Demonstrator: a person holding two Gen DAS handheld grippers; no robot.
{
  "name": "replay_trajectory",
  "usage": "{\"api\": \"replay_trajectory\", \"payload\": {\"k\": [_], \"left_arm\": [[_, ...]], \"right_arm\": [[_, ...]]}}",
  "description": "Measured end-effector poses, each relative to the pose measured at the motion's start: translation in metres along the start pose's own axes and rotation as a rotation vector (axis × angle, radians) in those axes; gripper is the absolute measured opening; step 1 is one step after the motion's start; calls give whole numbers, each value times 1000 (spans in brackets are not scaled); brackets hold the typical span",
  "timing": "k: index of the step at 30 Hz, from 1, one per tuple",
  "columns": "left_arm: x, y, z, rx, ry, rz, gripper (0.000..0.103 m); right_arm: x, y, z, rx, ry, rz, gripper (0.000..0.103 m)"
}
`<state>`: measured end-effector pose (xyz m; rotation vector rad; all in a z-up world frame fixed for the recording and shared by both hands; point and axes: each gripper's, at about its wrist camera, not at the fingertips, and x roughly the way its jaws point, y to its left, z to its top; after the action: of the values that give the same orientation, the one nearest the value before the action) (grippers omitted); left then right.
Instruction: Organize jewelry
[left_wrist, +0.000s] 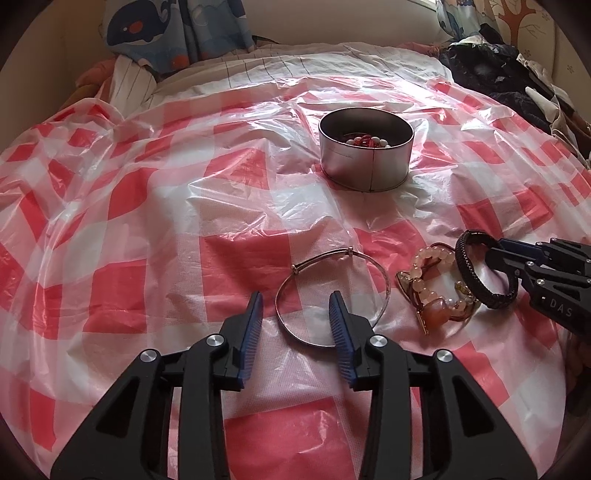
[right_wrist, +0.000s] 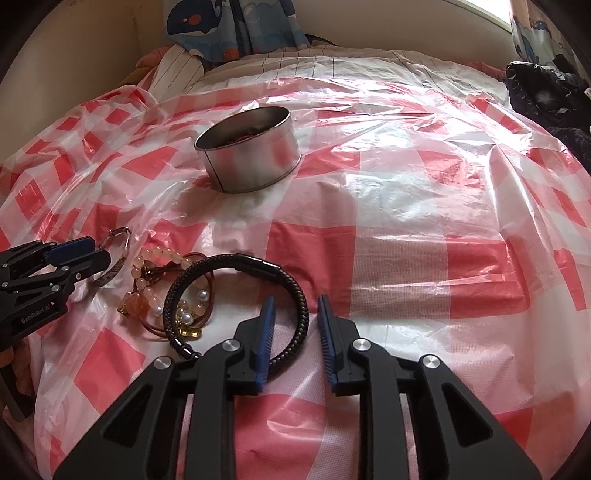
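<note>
A thin silver bangle (left_wrist: 332, 295) lies on the red-and-white checked plastic sheet (left_wrist: 184, 206). My left gripper (left_wrist: 295, 299) stands open over it, with the bangle's left rim between the jaws and neither pad pressing on it. A black braided bracelet (right_wrist: 236, 266) lies to the right. My right gripper (right_wrist: 295, 299) is open with that bracelet's near side passing between its fingers. Between the two lies a heap of pink bead and pearl bracelets (left_wrist: 428, 280). A round metal tin (left_wrist: 365, 166) farther back holds red and white beads (left_wrist: 365, 141).
The sheet covers a soft bed and is wrinkled. Dark clothing (left_wrist: 498, 74) is piled at the far right. A whale-print curtain (left_wrist: 147, 33) and striped bedding (left_wrist: 258, 66) lie beyond the tin. In the right wrist view the tin (right_wrist: 255, 166) stands at upper left.
</note>
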<state>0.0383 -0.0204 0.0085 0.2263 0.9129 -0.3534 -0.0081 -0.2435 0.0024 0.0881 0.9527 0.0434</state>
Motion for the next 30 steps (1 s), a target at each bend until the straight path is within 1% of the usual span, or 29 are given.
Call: {"api": "replay_trajectory", "payload": {"k": [3, 4, 5, 7, 8, 9, 12, 14, 16, 21, 22, 23, 24, 25, 26, 28, 30], "left_arm": [[0, -4, 0, 11, -5, 1, 35], [0, -5, -1, 17, -8, -2, 30], [0, -7, -1, 25, -9, -6, 9], [-2, -9, -1, 39, -12, -40, 1], [-4, -9, -1, 40, -18, -47, 1], [-7, -9, 0, 36, -29, -52, 1], [-14, 1, 3, -26, -56, -84, 1], [-17, 7, 4, -47, -66, -78, 1], [-15, 10, 4, -58, -60, -81, 1], [-6, 11, 1, -62, -16, -92, 2], [-3, 11, 1, -63, -8, -88, 2], [-2, 11, 0, -63, 0, -85, 2], [-1, 11, 0, -63, 2, -81, 3], [1, 11, 0, -66, 6, -78, 7], [2, 11, -1, -66, 8, -78, 10], [4, 10, -2, -63, 13, -79, 12], [5, 9, -3, -56, 17, -83, 15]], "right_arm": [[0, 0, 0, -1, -3, 0, 24], [0, 0, 0, -1, -5, 1, 24], [-1, 0, 0, -1, -9, 2, 18], [-3, 0, 0, 1, -20, 6, 11], [-4, -1, 0, 5, -30, 10, 9], [-6, -1, 0, 9, -40, 14, 9], [-15, -4, 1, 26, -80, 20, 9], [-19, -7, 2, 38, -102, 24, 9], [-20, -7, 3, 41, -107, 28, 9], [-14, -6, 5, 38, -79, 22, 9], [-11, -6, 4, 41, -67, 19, 11], [-10, -7, 4, 46, -60, 15, 23], [-9, -7, 4, 47, -60, 13, 29], [-8, -6, 3, 43, -56, 10, 37], [-6, -5, 3, 35, -45, 6, 37], [-1, -1, 2, 8, -20, -3, 37], [0, 2, 1, -7, -15, -1, 33]]}}
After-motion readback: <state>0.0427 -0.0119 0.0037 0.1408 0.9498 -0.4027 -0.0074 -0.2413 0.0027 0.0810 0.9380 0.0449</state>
